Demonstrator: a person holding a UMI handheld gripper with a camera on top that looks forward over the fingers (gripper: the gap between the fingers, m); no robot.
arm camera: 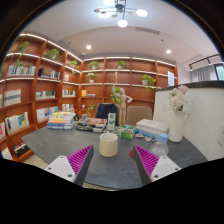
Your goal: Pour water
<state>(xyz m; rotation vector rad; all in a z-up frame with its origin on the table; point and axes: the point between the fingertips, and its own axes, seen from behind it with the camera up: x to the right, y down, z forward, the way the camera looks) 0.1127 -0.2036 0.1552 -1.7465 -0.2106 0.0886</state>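
Observation:
A small cream-white cup (108,144) stands upright on the dark grey table (110,168), just ahead of my fingers and midway between their lines. My gripper (111,160) is open, its magenta pads (79,158) spread wide on either side, and nothing is between them. The cup is apart from both fingers. A green bottle (111,123) stands farther back on the table, beyond the cup.
A clear plastic box (152,129) lies at the back right beside a white vase of flowers (177,115). Stacked books (61,119) and small items (91,124) sit at the back left. Wooden bookshelves (40,85) line the walls behind.

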